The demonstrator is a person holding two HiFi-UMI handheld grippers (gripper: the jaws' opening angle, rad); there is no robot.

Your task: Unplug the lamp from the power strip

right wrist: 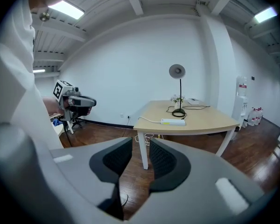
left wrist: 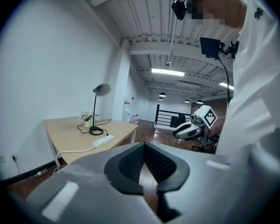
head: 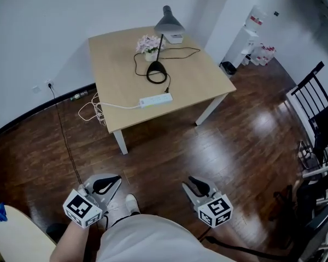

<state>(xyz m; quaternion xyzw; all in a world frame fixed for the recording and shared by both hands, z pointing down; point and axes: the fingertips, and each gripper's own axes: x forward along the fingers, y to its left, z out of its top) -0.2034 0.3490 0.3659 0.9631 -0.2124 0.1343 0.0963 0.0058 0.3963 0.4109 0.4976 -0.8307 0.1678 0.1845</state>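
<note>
Both tools are held low over the dark wood floor (head: 169,146), well short of the table (head: 202,83). Left gripper (head: 112,182): jaw tips meet, nothing between them. Right gripper (head: 192,185): jaws a narrow gap apart, empty, only floor showing through.

The table is light wood with white legs, standing against the white wall (head: 54,15). The lamp (head: 159,48) stands mid-table, grey shade up and black round base down. The power strip (head: 156,100) lies near the table's front edge, just beside the base. The lamp's black cord (head: 180,52) loops across the top and reaches the strip's right end; the plug is too small to make out. The strip's white cable (head: 90,111) drops off the left edge and coils on the floor.

A flower pot (head: 149,47) sits behind the lamp. Black chair (head: 317,108) far right.
</note>
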